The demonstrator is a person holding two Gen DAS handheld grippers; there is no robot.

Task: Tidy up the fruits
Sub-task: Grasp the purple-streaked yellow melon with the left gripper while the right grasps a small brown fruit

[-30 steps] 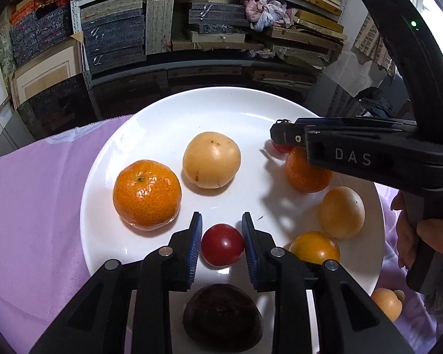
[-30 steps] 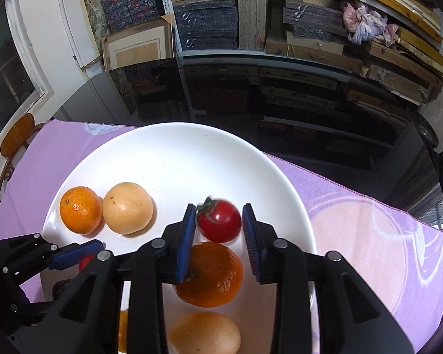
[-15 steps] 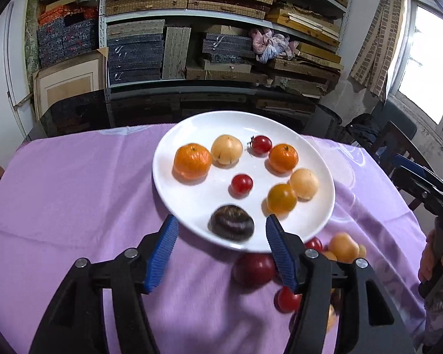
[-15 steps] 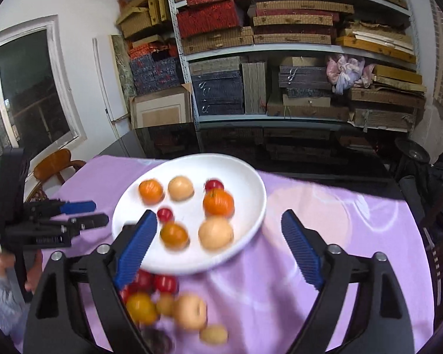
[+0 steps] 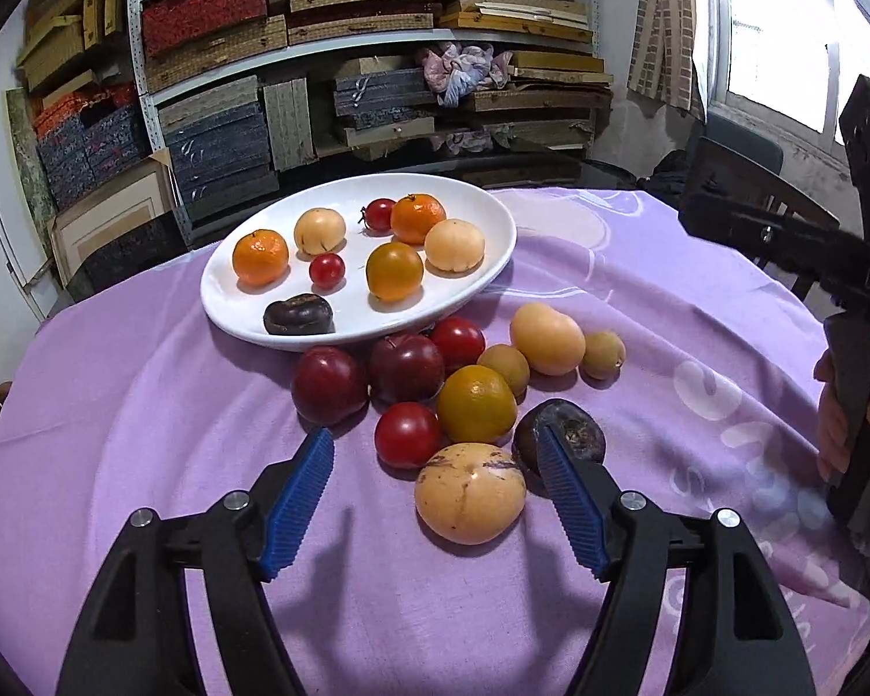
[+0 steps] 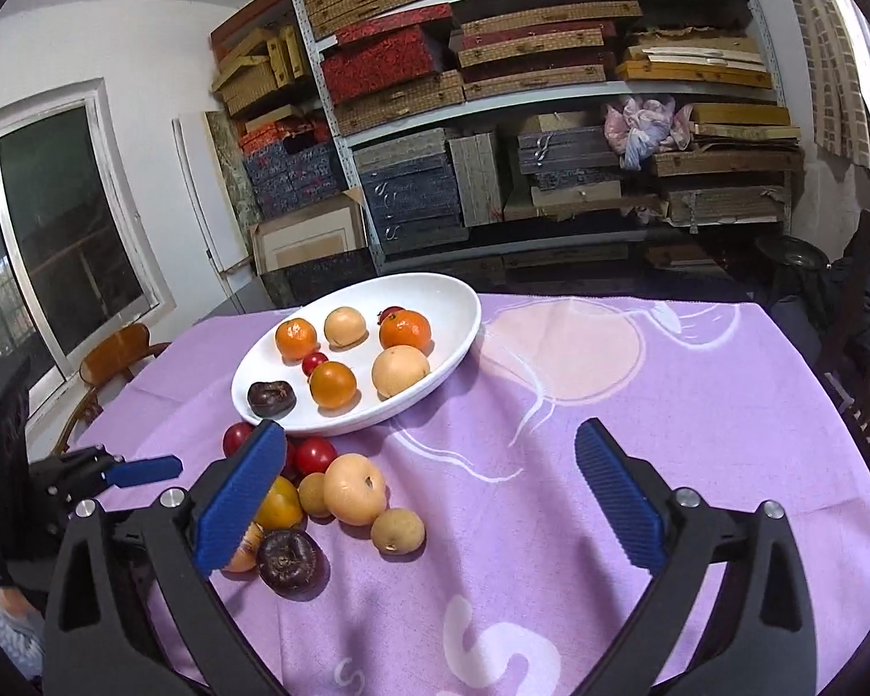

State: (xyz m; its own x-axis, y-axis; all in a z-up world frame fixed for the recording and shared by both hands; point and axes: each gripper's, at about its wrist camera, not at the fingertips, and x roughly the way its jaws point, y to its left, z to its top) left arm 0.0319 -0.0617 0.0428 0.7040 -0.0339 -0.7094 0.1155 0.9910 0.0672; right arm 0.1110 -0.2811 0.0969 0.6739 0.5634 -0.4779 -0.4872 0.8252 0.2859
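Hovering over the purple tablecloth point(image 5: 145, 406), both jaws spread and gripping nothing: left gripper point(image 5: 435, 499) and right gripper point(image 6: 429, 493), each having just been opening. Sitting on the white plate point(image 5: 493, 267): eight fruits, among them a small tomato point(image 5: 326, 269). Lying just beside the plate, on the near side: a loose fruit pile point(image 5: 464, 400).

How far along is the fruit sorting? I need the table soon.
About half done. Eight fruits sit on the white plate, including two tangerines and a dark wrinkled fruit. Nothing is in hand: the left tongs and right tongs have just been opening and both stand open and empty. Ten or so fruits still lie on the purple cloth, among them two dark red plums.
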